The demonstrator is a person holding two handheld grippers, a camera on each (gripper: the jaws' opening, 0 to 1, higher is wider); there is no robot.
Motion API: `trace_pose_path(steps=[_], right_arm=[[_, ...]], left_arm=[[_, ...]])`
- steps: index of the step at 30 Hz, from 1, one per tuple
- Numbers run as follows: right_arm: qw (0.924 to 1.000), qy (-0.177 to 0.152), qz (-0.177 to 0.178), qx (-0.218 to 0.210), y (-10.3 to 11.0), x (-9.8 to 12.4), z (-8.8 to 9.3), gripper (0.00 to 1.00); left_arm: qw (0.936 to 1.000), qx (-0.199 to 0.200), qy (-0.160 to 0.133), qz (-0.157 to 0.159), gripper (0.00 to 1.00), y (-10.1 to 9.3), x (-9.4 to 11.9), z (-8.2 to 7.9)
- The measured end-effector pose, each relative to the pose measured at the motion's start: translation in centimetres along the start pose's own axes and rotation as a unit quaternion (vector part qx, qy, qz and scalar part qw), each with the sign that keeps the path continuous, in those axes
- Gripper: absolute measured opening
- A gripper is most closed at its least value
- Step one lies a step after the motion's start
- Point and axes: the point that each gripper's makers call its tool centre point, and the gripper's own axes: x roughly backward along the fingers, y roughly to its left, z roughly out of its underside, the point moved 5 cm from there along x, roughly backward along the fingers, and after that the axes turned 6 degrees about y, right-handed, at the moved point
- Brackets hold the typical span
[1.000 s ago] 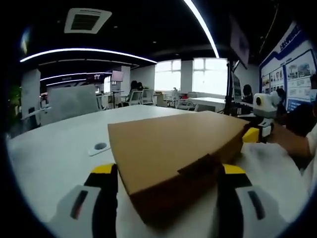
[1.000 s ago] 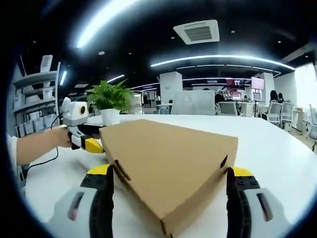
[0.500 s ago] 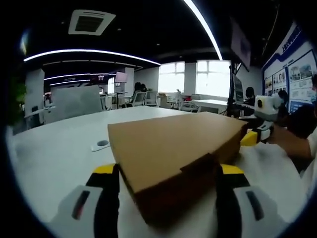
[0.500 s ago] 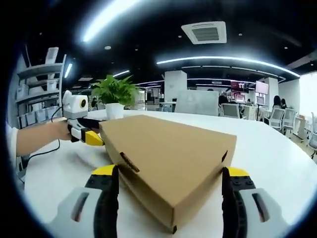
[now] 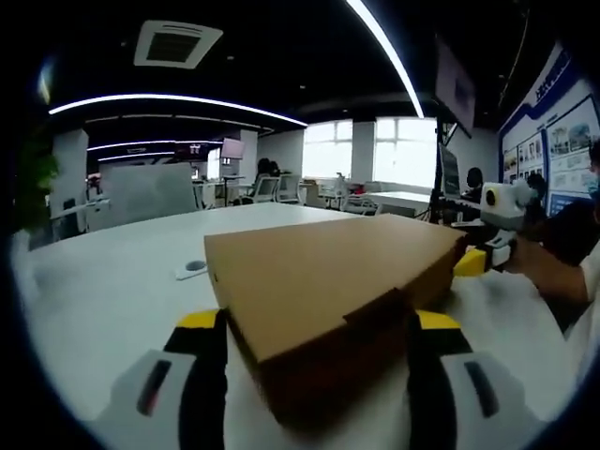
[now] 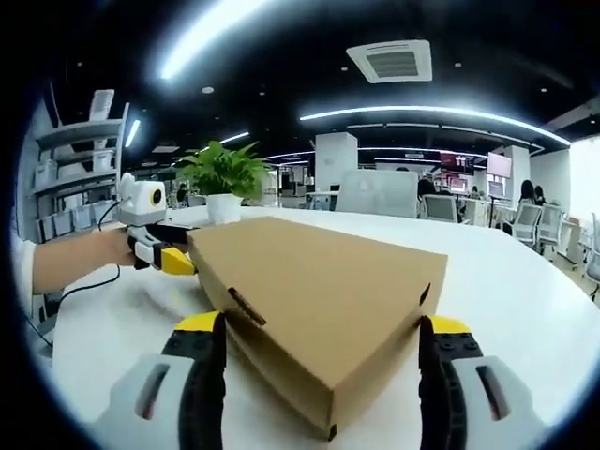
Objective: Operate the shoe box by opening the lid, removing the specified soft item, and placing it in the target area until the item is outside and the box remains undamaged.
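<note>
Closed shoe box on white table, a gripper at each end.

The brown cardboard shoe box [image 5: 328,300] [image 6: 319,309] sits lid-down-shut on the white table [image 5: 103,300] [image 6: 525,272]. The left gripper [image 5: 314,323] straddles one corner, jaws spread wide on either side; whether they press the cardboard cannot be told. The right gripper [image 6: 319,328] likewise brackets the opposite corner, jaws parted. A potted plant [image 6: 223,183] stands behind the box; a small round inset [image 5: 192,269] lies in the tabletop nearby.
</note>
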Motion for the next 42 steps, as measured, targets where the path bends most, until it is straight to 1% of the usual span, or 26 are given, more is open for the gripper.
trace_pose_path(steps=[5, 10, 15, 17, 19, 23, 28, 31, 35, 37, 42], right_arm=[[1.0000, 0.006, -0.007, 0.002, 0.2, 0.4, 0.0, 0.86], [0.9999, -0.008, -0.012, 0.004, 0.3, 0.7, 0.3, 0.86], [0.9997, -0.012, -0.019, 0.006, 0.7, 1.3, 0.4, 0.87], [0.9997, -0.010, -0.022, 0.007, 0.8, 1.4, 0.4, 0.86], [0.9996, -0.009, -0.024, 0.008, 0.9, 1.5, 0.4, 0.86], [0.9995, -0.009, -0.029, 0.009, 1.1, 1.6, 0.4, 0.86], [0.9995, -0.001, -0.031, 0.011, 1.2, 1.8, 0.4, 0.86], [0.9993, -0.006, -0.036, 0.012, 1.4, 2.1, 0.6, 0.85], [0.9991, -0.012, -0.039, 0.011, 1.7, 2.2, 0.7, 0.85], [0.9991, -0.010, -0.040, 0.011, 1.8, 2.2, 0.7, 0.85], [0.9988, -0.014, -0.044, 0.013, 2.0, 2.4, 0.8, 0.84]], left_arm=[[1.0000, 0.003, 0.003, -0.007, 0.80, 0.1, 0.3, 0.1], [0.9999, 0.006, 0.000, -0.014, 0.80, 0.2, 0.6, 0.2], [0.9997, 0.011, -0.014, -0.016, 0.79, 0.3, 1.2, 0.5], [0.9997, 0.014, -0.017, -0.015, 0.78, 0.4, 1.4, 0.5], [0.9996, 0.014, -0.016, -0.016, 0.78, -0.1, 1.7, 0.6], [0.9993, 0.018, -0.019, -0.027, 0.79, 0.1, 2.1, 0.8], [0.9989, 0.020, -0.021, -0.037, 0.79, -0.7, 2.5, 0.9], [0.9988, 0.022, -0.018, -0.041, 0.79, -0.5, 3.0, 1.1], [0.9984, 0.023, -0.024, -0.046, 0.79, -1.5, 3.4, 1.4], [0.9982, 0.023, -0.026, -0.048, 0.79, -1.5, 3.5, 1.4], [0.9979, 0.026, -0.023, -0.056, 0.79, -2.5, 4.1, 1.6]])
